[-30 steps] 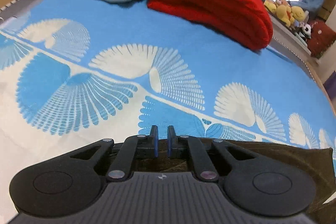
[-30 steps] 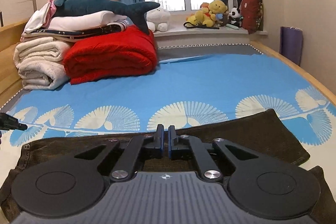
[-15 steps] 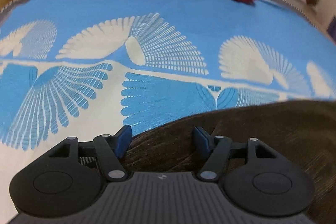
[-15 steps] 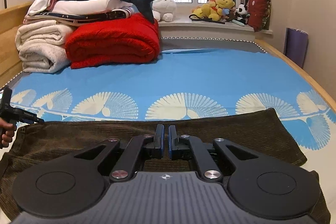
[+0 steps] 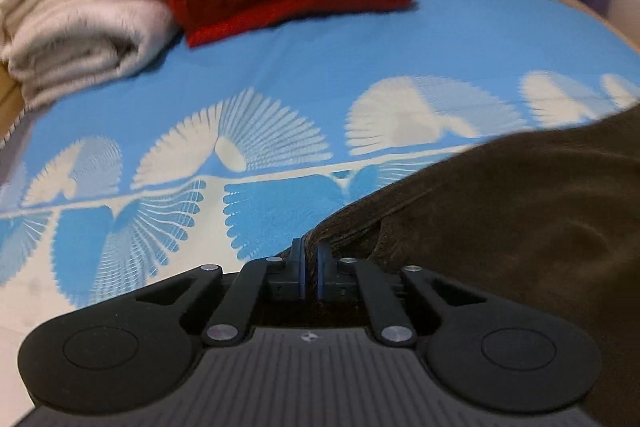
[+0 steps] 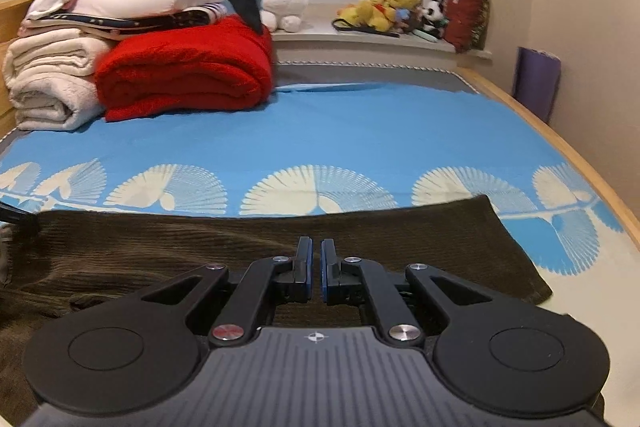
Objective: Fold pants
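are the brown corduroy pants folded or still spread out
Mostly spread: the brown corduroy pants lie flat across the blue patterned bedsheet, one edge lifted in the left gripper.

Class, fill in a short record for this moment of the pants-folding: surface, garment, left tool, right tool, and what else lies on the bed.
surface: bed with blue fan-print sheet
garment: dark brown corduroy pants, spread across the near part of the bed
left tool: shut on an edge of the pants, fabric pinched between its pads
right tool: shut, over the pants; whether it holds cloth cannot be told
also on bed: red blanket, cream blankets, both folded
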A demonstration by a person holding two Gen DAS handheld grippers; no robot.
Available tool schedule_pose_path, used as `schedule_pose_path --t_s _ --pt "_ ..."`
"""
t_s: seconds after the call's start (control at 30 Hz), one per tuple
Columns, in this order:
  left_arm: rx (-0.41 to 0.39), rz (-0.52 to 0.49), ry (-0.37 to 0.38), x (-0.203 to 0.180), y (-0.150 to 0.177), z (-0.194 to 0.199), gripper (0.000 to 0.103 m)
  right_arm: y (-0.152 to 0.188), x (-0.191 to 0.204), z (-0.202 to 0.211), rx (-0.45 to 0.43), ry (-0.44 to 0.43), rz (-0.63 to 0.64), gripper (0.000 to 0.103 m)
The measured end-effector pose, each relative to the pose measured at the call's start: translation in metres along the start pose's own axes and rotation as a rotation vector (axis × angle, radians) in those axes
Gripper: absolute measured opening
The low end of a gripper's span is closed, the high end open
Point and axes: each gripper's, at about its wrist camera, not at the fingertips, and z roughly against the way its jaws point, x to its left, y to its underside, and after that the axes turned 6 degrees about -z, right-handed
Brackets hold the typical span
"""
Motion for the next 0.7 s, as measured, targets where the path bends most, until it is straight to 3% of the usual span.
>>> schedule_pose_path --t_s 0.13,0.23,0.37,0.43,0.5,0.6,0.7 --pt "-0.029 -0.042 0.076 -0.027 0.048 0.084 0.002 0.004 -0.005 0.008 0.006 0.000 -0.028 0.004" --pt "-0.003 -0.027 0.153 -0.046 0.101 0.118 0.002 0.009 -0.008 0.017 0.015 -0.004 -0.042 0.004" --pt "0.116 0.104 0.238 -0.051 0.147 0.110 0.004 0.016 -0.010 0.030 0.016 -0.006 -0.038 0.004" --pt "0.077 0.289 0.293 -0.031 0.153 0.113 0.013 0.021 -0.011 0.034 0.026 0.001 -0.033 0.004" --pt "0.134 0.403 0.373 -0.020 0.162 0.105 0.029 0.024 -0.014 0.035 0.041 0.003 -0.036 0.004" --pt "0.275 0.469 0.423 -0.018 0.174 0.083 0.036 0.025 -0.019 0.036 0.050 0.013 -0.047 0.004" --pt "0.339 0.526 0.425 -0.012 0.180 0.058 0.049 0.025 -0.025 0.032 0.057 0.027 -0.080 0.004"
